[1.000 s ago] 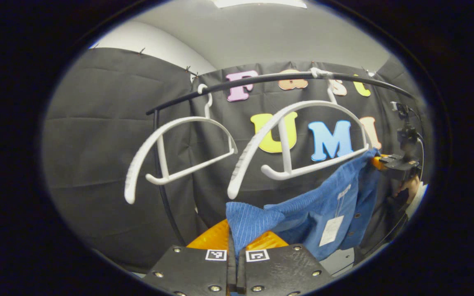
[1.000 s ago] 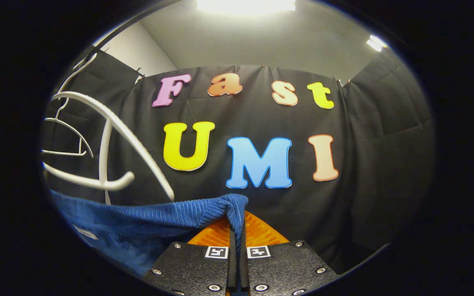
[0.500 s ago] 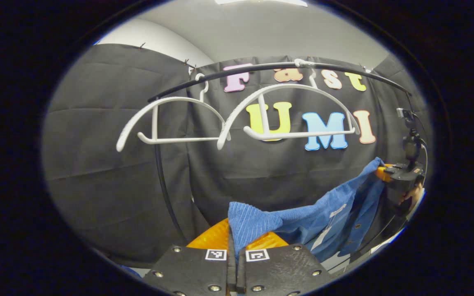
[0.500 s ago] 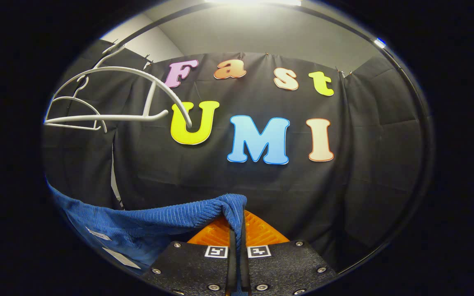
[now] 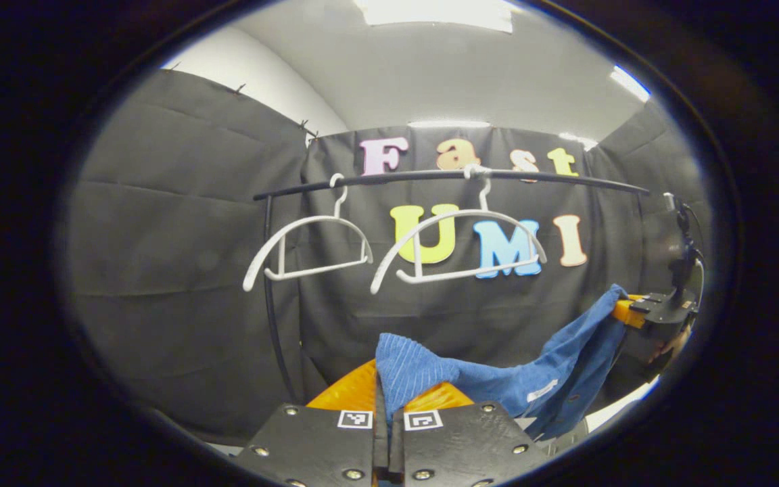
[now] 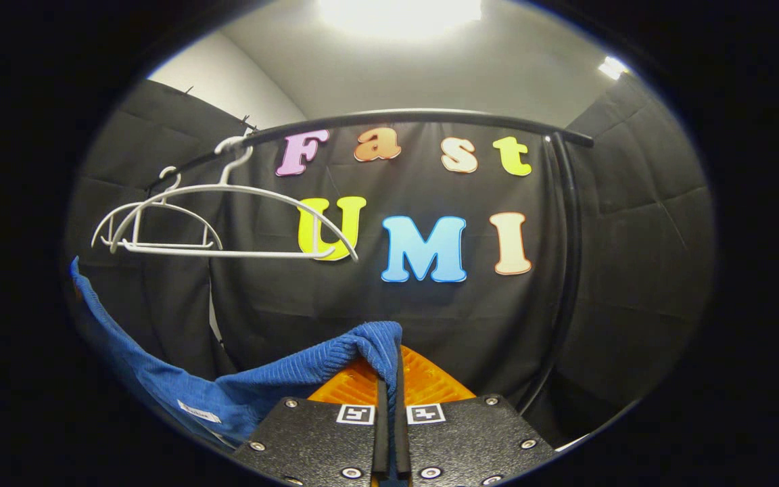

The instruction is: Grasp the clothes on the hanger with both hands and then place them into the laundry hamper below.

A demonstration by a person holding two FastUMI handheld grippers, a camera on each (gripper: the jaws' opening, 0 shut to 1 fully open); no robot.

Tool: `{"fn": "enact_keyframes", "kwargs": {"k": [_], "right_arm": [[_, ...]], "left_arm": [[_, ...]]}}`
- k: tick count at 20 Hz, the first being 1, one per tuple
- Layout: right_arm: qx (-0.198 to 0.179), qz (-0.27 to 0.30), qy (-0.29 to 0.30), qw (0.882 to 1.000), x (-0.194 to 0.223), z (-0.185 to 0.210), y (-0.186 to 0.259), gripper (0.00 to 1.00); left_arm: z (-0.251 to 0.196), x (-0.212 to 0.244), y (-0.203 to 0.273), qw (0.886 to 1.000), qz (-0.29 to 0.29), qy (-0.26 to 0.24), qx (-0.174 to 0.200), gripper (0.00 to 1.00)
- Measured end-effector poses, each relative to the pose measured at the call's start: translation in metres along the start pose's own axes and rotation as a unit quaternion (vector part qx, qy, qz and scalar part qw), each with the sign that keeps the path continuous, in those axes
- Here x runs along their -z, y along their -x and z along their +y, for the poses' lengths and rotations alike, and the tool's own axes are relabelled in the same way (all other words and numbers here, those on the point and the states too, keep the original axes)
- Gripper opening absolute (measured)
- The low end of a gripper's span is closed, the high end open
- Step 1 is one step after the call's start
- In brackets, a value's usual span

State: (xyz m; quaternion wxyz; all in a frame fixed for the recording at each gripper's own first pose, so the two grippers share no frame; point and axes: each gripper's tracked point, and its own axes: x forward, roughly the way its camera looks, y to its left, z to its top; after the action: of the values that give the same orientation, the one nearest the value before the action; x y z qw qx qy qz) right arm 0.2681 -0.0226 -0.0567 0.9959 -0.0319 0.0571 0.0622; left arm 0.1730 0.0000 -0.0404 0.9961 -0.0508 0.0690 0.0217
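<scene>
Clothes [image 5: 538, 379] now hang clear below the bare hanger [image 5: 457, 253] at frame centre. Left gripper [image 5: 381, 399] and right gripper [image 6: 389, 396] both pinch the cloth, so lowering into the hamper looks next.

Tag on blue clothes [image 5: 542, 391]: white, too small to read.
Square marks on left gripper [image 5: 389, 412]: black-and-white patterns, no words.

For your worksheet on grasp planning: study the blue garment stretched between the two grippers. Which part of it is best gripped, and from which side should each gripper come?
Grip the blue garment at its two top corners, one from each end. It is limp corduroy that sags between the left gripper and right gripper; corner folds fit shut fingers, and holding both ends probably keeps it spread.
</scene>
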Motion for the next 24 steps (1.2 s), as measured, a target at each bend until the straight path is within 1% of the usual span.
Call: {"fn": "enact_keyframes", "kwargs": {"k": [2,5,7,11,13,15,16,17,19,21,24], "right_arm": [[-0.005,-0.009,-0.007,1.000,-0.013,0.010,0.027,0.03],[-0.015,-0.021,-0.013,1.000,-0.028,0.030,0.069,0.03],[-0.024,-0.025,-0.017,0.999,-0.032,0.045,0.091,0.03],[-0.041,-0.025,-0.027,0.998,-0.032,0.073,0.118,0.03],[-0.058,-0.023,-0.034,0.998,-0.028,0.093,0.134,0.03],[-0.073,-0.013,-0.038,0.997,-0.014,0.111,0.151,0.02],[-0.081,-0.006,-0.040,0.996,-0.008,0.120,0.157,0.03],[-0.087,-0.001,-0.041,0.995,-0.002,0.127,0.159,0.02],[-0.097,0.012,-0.042,0.994,0.012,0.137,0.160,0.03],[-0.107,0.025,-0.042,0.993,0.029,0.145,0.162,0.03],[-0.111,0.051,-0.046,0.991,0.063,0.153,0.174,0.03]], "left_arm": [[-0.003,-0.011,0.017,1.000,-0.011,-0.005,0.011,0.02],[-0.004,-0.021,0.056,0.999,-0.019,0.000,0.034,0.00],[-0.009,-0.025,0.075,0.999,-0.020,0.005,0.050,0.02],[-0.031,-0.024,0.085,0.996,-0.026,0.006,0.089,0.02],[-0.037,-0.020,0.093,0.994,-0.024,0.012,0.104,0.01],[-0.041,-0.012,0.105,0.993,-0.020,0.017,0.114,0.02],[-0.046,-0.006,0.110,0.992,-0.017,0.018,0.120,0.02],[-0.050,0.001,0.111,0.992,-0.013,0.020,0.126,0.02],[-0.057,0.017,0.103,0.991,-0.006,0.025,0.132,0.02],[-0.061,0.037,0.095,0.991,0.002,0.030,0.133,0.02],[-0.058,0.071,0.102,0.991,0.017,0.029,0.130,0.00]]}}
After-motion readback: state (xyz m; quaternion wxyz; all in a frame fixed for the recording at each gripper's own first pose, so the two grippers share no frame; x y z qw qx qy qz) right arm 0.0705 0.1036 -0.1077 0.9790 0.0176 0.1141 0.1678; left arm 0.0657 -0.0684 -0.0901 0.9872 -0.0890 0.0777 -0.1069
